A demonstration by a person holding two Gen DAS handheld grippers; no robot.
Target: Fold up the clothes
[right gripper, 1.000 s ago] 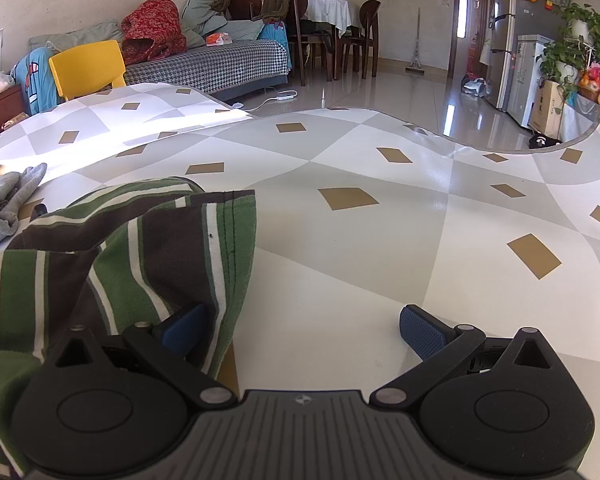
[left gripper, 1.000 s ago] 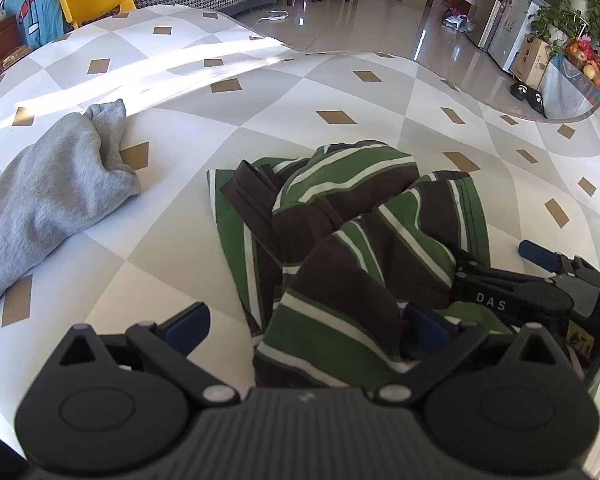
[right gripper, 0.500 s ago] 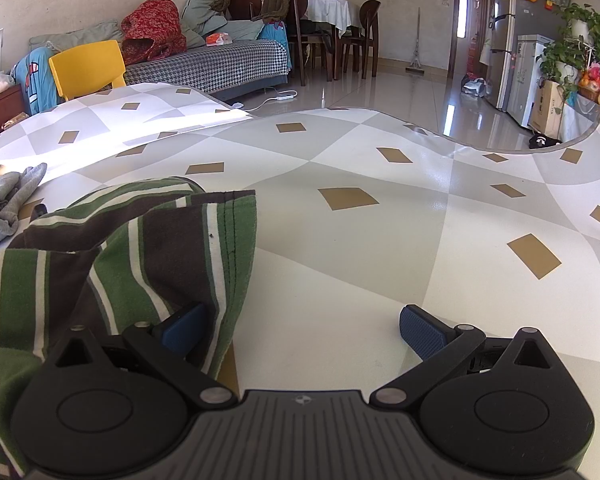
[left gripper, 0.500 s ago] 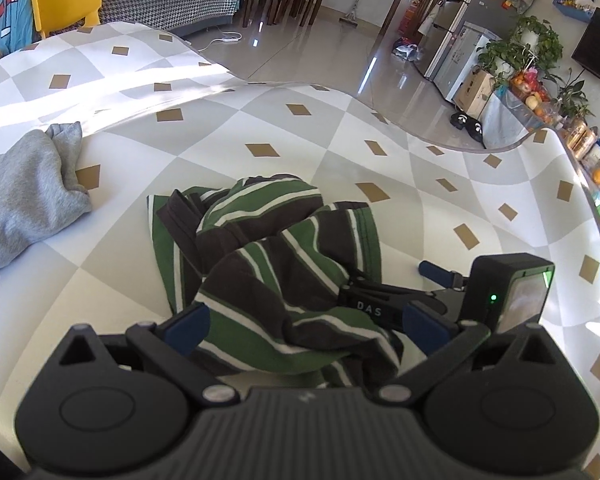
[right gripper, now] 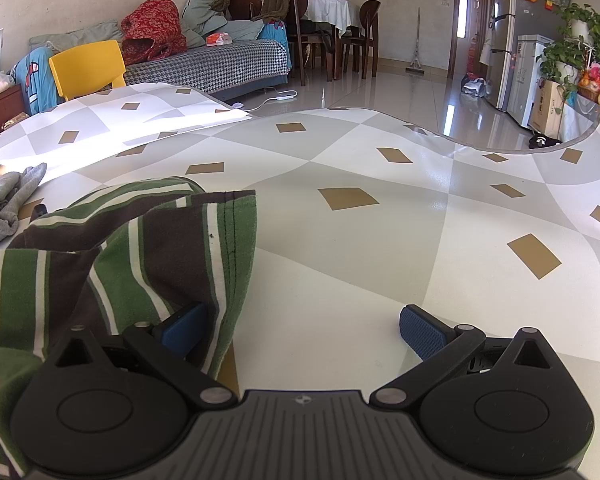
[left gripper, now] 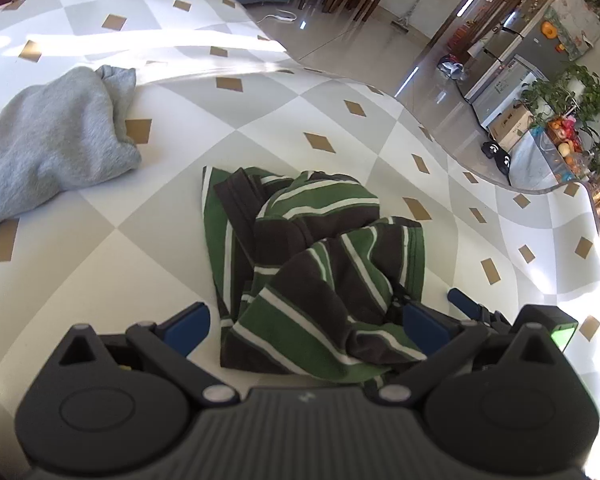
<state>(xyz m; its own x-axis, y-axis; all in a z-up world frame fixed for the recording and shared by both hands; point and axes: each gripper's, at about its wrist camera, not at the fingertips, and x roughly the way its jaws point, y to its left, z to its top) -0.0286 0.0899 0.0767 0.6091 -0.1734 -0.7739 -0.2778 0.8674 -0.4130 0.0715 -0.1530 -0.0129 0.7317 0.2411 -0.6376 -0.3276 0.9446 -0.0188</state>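
A green, brown and white striped garment [left gripper: 312,264] is seen lying crumpled on the worktop [left gripper: 340,92], which is covered by a grey-and-white checked cloth. The left gripper [left gripper: 306,326] is held spread apart above the garment's near edge, nothing clasped. The right gripper [right gripper: 302,326] is likewise released, its left finger [right gripper: 184,326] tucked under a fold of the striped cloth. A grey garment [left gripper: 52,140] is noted well apart, to the left.

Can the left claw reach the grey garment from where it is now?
Probably yes. The left claw is open and holds nothing, and bare tablecloth lies between it and the grey garment. Only the striped shirt lies directly ahead.
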